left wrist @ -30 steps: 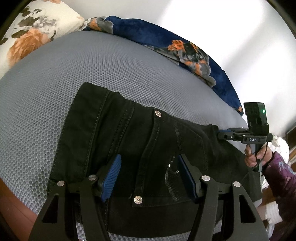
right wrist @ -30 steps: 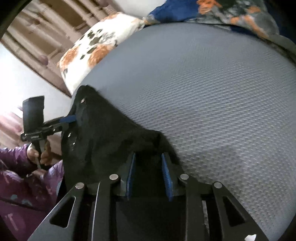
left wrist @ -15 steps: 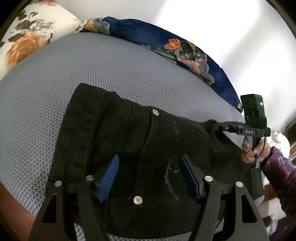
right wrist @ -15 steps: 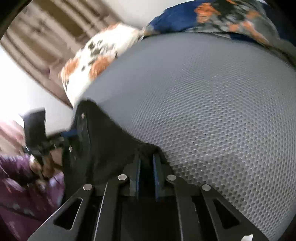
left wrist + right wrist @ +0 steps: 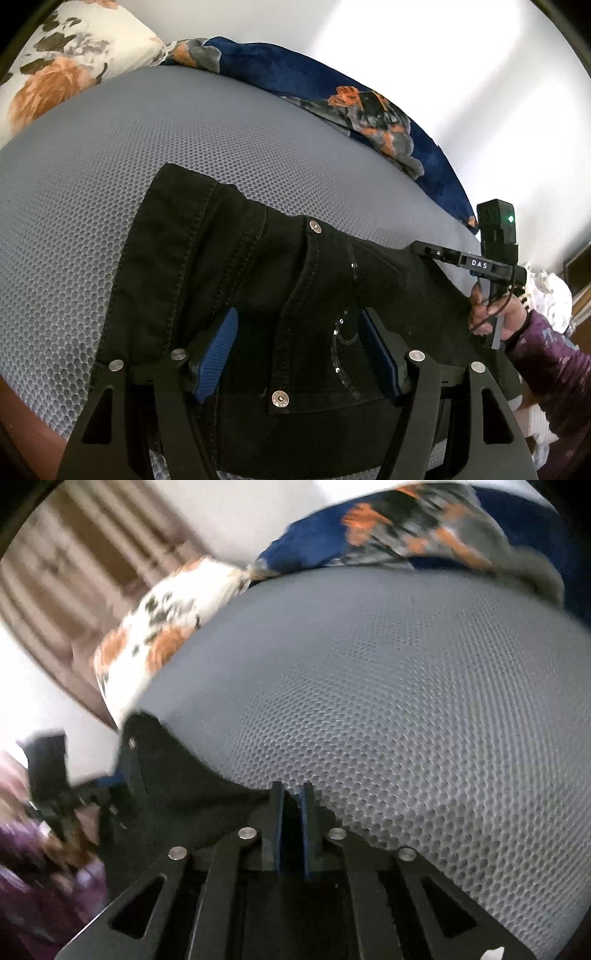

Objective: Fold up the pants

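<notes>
Black pants lie flat on the grey mesh mattress, waistband and metal button nearest my left gripper. My left gripper hovers over the waist area, open, its blue pads wide apart on either side of the fly seam. My right gripper is shut on the far edge of the pants; it also shows at the right of the left wrist view as the right gripper, gripping the fabric's corner. The left gripper appears blurred at the pants' other end.
A floral pillow lies at the back left and a dark blue floral blanket along the wall side. A hand in a purple sleeve holds the right gripper's handle. The brown bed edge runs at lower left.
My right gripper's jaws have closed onto the edge of the pants, and its view has tilted. The left gripper has stayed over the waistband with its jaws wide.
</notes>
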A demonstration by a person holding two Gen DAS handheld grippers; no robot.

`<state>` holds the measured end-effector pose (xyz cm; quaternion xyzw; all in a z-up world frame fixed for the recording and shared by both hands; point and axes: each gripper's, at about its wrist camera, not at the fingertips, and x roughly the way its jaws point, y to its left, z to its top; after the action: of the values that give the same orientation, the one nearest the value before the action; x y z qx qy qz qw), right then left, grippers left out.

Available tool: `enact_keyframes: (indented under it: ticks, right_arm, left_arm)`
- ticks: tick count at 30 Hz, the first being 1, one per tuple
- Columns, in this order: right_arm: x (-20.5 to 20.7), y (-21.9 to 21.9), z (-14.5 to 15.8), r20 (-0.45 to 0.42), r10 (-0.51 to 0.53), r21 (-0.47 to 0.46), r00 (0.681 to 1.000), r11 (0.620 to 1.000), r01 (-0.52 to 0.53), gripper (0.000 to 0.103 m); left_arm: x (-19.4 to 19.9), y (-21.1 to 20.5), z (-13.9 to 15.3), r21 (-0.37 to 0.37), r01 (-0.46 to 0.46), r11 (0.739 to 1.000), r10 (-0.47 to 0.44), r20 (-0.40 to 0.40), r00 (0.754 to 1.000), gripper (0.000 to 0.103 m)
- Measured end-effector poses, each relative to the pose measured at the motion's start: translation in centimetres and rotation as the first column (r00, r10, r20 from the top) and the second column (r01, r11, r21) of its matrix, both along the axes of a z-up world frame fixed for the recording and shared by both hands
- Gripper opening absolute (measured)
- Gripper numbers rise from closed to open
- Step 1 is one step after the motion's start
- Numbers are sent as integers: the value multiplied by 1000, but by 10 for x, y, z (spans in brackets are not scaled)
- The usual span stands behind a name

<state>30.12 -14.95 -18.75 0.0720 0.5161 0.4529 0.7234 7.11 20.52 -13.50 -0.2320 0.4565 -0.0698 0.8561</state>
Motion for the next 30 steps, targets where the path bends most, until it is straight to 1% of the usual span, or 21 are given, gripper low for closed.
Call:
enact_keyframes:
  ticks: [2,3,4,5,7,9,10,11,12,13,14,16,20,21,23,25,26,27,28,30]
  right_arm:
    - [5,-15,2,9,-95,-2,995,995,95,10]
    - [8,-24,5,3,-135,24,991,991,135,10]
    - [7,-30,11,15,-157,42,988,987,156,10]
    - [2,-31,20,27,-149,68,988,987,147,10]
    - [-13,-24,32,32,-71,96,997,993,68,10]
    - [-33,-4,37,47,57,80,997,995,-61,10]
    - [-41,7,35,45,112,54,993,992,-114,9]
    - [-49,20,28,53,161,-7,986,987,-161,9]
    - [-50,27,22,56,176,-56,983,983,-173,4]
    - [-47,29,13,46,166,-78,985,984,-162,0]
    - [-42,26,9,26,142,-53,990,989,-141,0]
    - [-28,15,0,-54,75,40,996,997,-73,0]
    - [-19,0,-6,-166,23,126,986,992,-2,0]
    - [-20,-4,-1,-183,10,161,983,987,20,10]
    - [-29,-9,14,-144,8,193,990,981,20,10]
    - [-31,-10,19,-121,-13,186,993,982,35,10]
    - [-26,-9,9,-138,-59,126,989,989,76,8]
    - [-22,-10,0,-164,-91,89,982,990,107,0]
    - [-17,-17,-9,-226,-119,135,967,979,152,0]
    - [-15,-28,-18,-327,-156,186,932,956,225,0]
  left_arm:
    - [2,1,-1,-19,-12,1000,12,-4,1000,68]
    - [1,2,-1,-24,-16,1000,15,-6,1000,68]
    - [1,3,-2,-27,-18,999,18,-10,1000,68]
    - [2,3,-2,-27,-18,999,18,-11,1000,68]
    - [1,2,-3,-21,-18,1000,17,-14,1000,68]
    - [0,3,-3,-24,-20,1000,20,-17,1000,68]
    - [2,2,-3,-28,-22,999,21,-19,1000,68]
    - [3,2,-3,-32,-24,999,23,-21,1000,68]
    - [4,2,-3,-36,-25,999,25,-23,999,68]
    - [5,3,-4,-38,-27,999,26,-25,999,68]
    - [6,3,-4,-36,-28,999,27,-26,999,68]
    - [5,2,-4,-33,-25,999,25,-24,999,68]
    - [3,2,-5,-28,-23,999,23,-21,1000,68]
    - [4,1,-4,-24,-23,999,23,-24,999,68]
    - [5,1,-4,-28,-25,999,24,-29,999,68]
    - [7,1,-5,-34,-28,999,27,-31,999,68]
    - [7,1,-5,-32,-29,999,28,-31,999,68]
    - [8,0,-5,-27,-28,999,28,-33,999,69]
    - [9,-1,-5,-23,-27,999,26,-34,999,69]
    - [11,-3,-4,-18,-24,1000,23,-34,999,69]
